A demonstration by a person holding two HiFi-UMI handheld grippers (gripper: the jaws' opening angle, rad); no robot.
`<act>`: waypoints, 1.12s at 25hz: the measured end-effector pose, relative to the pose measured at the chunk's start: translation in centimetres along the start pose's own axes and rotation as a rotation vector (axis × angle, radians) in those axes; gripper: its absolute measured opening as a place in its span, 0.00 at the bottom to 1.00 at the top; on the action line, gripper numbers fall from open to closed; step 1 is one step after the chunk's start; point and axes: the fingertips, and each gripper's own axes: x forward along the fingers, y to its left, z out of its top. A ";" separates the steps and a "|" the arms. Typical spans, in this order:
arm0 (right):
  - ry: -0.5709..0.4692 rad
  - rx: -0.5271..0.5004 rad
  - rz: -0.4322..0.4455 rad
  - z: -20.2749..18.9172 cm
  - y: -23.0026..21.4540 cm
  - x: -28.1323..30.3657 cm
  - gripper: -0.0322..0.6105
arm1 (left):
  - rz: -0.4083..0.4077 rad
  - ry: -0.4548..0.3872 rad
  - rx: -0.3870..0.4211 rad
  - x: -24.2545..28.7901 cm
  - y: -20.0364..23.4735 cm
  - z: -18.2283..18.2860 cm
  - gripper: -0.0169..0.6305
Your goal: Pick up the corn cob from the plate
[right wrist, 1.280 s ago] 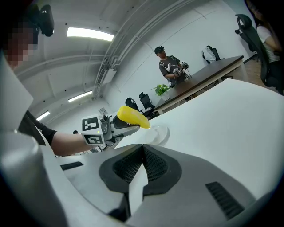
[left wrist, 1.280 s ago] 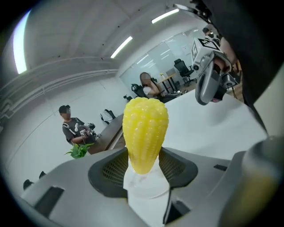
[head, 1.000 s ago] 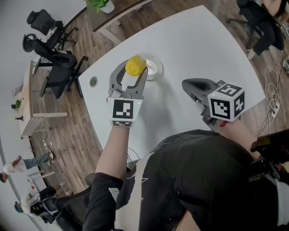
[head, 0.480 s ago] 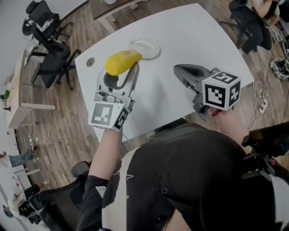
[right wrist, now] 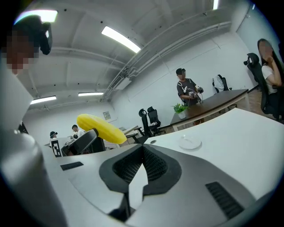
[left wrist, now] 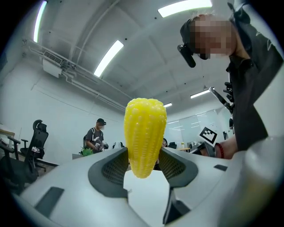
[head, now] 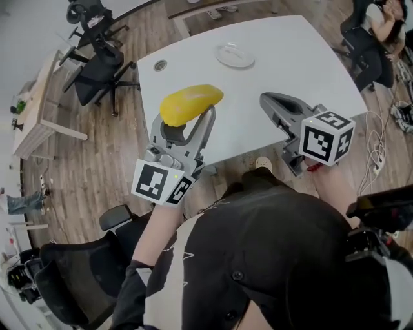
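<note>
A yellow corn cob (head: 191, 103) lies crosswise between the fingertips of my left gripper (head: 186, 121), which is shut on it. It is held in the air above the near left edge of the white table (head: 290, 71). In the left gripper view the corn cob (left wrist: 144, 135) stands upright between the two pads of the left gripper (left wrist: 144, 163). The small clear plate (head: 235, 55) sits bare at the table's far side. My right gripper (head: 271, 103) hovers over the table's near right part with its jaws together and nothing in them; the right gripper view shows the right gripper (right wrist: 142, 151), the corn cob (right wrist: 101, 127) and the plate (right wrist: 190, 142).
A round cable grommet (head: 160, 64) is set in the table's far left corner. Black office chairs (head: 97, 64) stand on the wooden floor to the left, another chair (head: 77, 271) is close behind me. A seated person (head: 381, 19) and cables (head: 387, 142) are at the right.
The left gripper has carried the corn cob up off the plate and back to the table's near edge, rolling as it went. The right gripper has also drawn back and risen.
</note>
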 end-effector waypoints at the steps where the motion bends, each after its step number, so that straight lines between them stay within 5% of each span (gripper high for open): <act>1: -0.007 -0.010 0.002 -0.1 1.1 -0.4 0.07 | -0.001 -0.006 -0.010 -1.3 -0.6 0.4 0.37; 12: -0.073 -0.100 0.042 -1.9 8.6 -4.3 0.07 | -0.001 -0.082 -0.062 -11.3 -5.1 4.7 0.37; 28: 0.009 -0.104 -0.060 -5.4 9.8 -5.6 0.07 | 0.066 -0.043 -0.145 -16.1 -3.9 2.2 0.37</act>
